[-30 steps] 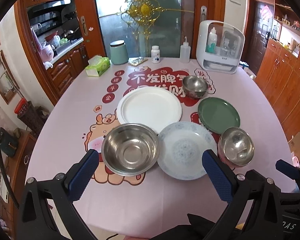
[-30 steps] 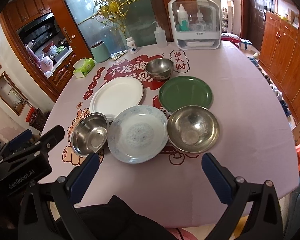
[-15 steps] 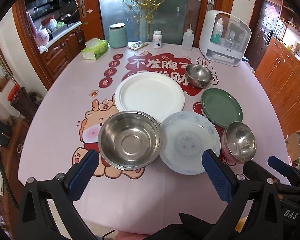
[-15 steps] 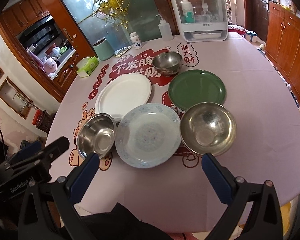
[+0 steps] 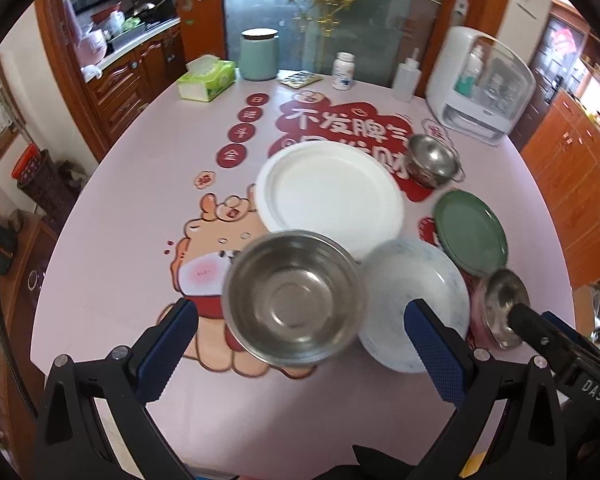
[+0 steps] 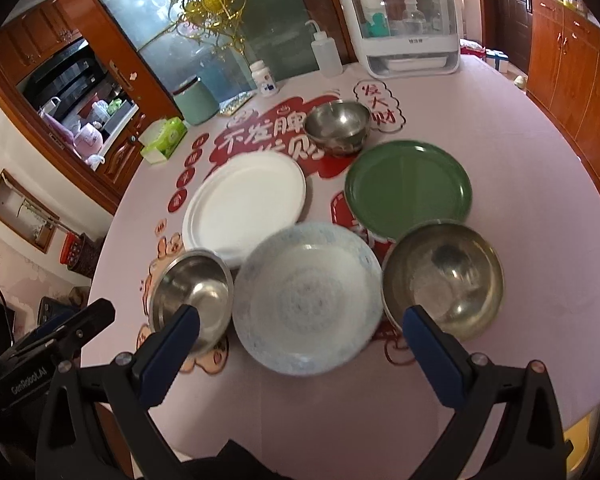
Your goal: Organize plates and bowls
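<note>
Left wrist view: left gripper (image 5: 298,336) is hanging spread and empty, the near steel bowl (image 5: 294,298) sitting dead centre between its pads in lower mid-frame, so this hand looks nearest it. Right wrist view: right gripper (image 6: 300,354) is also gaping empty, framing the patterned plate (image 6: 307,298), second steel bowl (image 6: 444,280) at lower right.

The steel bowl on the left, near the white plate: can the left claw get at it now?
Probably yes. The left claw is open, the steel bowl sits right ahead between its fingers, and nothing lies between. The patterned plate is close beside the bowl.
</note>
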